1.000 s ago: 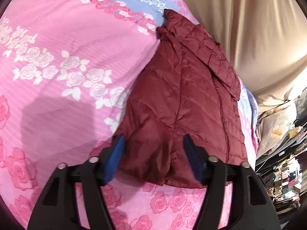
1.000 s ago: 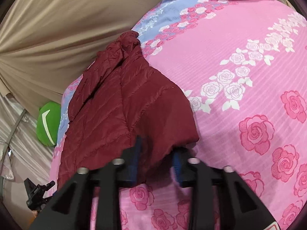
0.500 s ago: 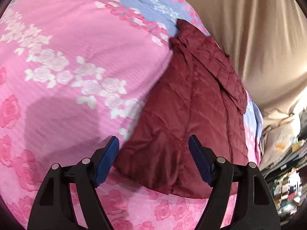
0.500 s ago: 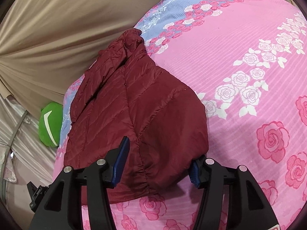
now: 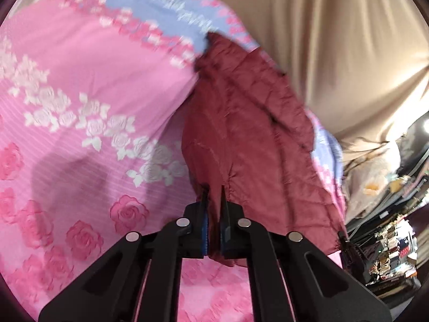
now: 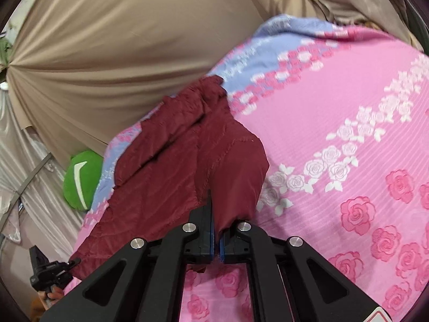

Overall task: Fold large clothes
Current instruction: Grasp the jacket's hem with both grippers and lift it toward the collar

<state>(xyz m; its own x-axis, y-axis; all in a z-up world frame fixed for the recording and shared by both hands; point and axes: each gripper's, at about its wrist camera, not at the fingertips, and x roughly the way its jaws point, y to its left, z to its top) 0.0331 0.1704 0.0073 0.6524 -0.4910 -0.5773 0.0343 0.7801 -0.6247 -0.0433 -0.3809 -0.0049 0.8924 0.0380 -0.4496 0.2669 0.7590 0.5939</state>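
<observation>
Maroon jacket (image 5: 249,134) hem pinched, left hand-held gripper (image 5: 213,209), right hand-held gripper (image 6: 215,222)

Soft, even indoor light is falling over both views, and colours are showing bright and saturated. In the left wrist view a bright lamp (image 5: 425,125) is glaring at three o'clock, washing out the beige curtain (image 5: 348,53) beside it. A soft grey shadow (image 5: 67,177) is lying on the pink bedspread (image 5: 88,61) at nine o'clock. Motion blur is smearing the bedspread's flowers toward twelve o'clock in both views, and the dark red jacket (image 5: 241,134) is looking soft. The fisheye lens is bending everything outward, and a dark vignette is ringing each frame's corners.
</observation>
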